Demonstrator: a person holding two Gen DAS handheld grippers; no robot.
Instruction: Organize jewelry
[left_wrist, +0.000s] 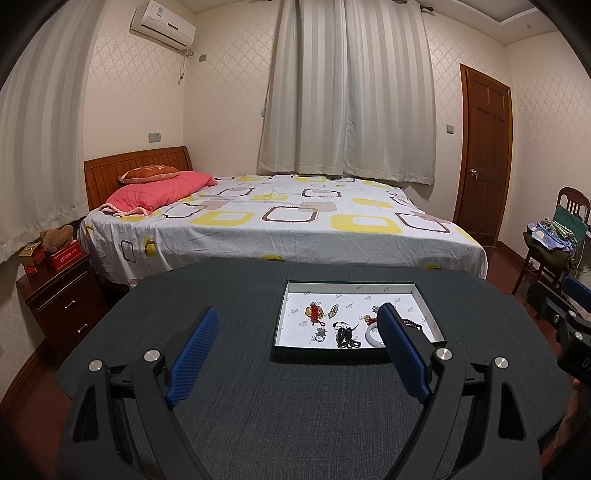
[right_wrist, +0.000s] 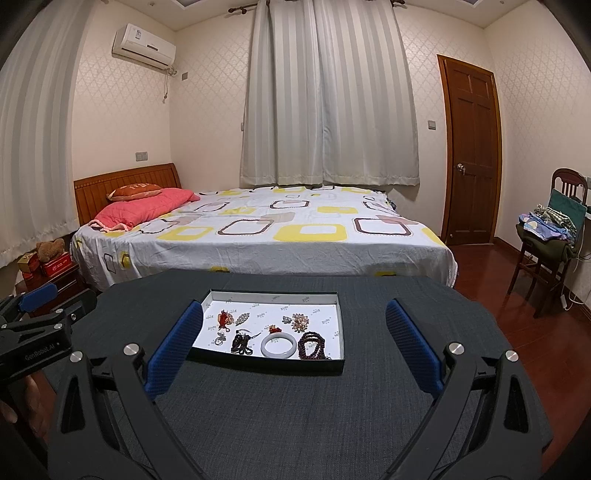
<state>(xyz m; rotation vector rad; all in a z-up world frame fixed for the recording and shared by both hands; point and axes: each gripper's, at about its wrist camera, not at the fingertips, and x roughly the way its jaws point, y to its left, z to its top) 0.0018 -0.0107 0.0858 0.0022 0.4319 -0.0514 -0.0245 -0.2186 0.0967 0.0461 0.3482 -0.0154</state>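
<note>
A shallow black tray (right_wrist: 273, 292) with a white lining sits on the grey-clothed table (right_wrist: 295, 406). Several pieces of jewelry lie in it: a white bangle (right_wrist: 279, 345), a dark red bead bracelet (right_wrist: 312, 345), a black bead strand (right_wrist: 240, 343), a red charm (right_wrist: 223, 319) and a flower brooch (right_wrist: 299, 320). My right gripper (right_wrist: 293, 303) stands open just short of the tray, holding nothing. My left gripper (left_wrist: 299, 312) is also open and empty before the tray (left_wrist: 351, 283). Its right finger hides part of the bangle (left_wrist: 371, 334).
A bed (right_wrist: 277, 236) with a patterned sheet stands right behind the table. A dark nightstand (left_wrist: 62, 295) is at the left. At the right, a chair (right_wrist: 546, 236) piled with clothes stands beside a wooden door (right_wrist: 472, 147).
</note>
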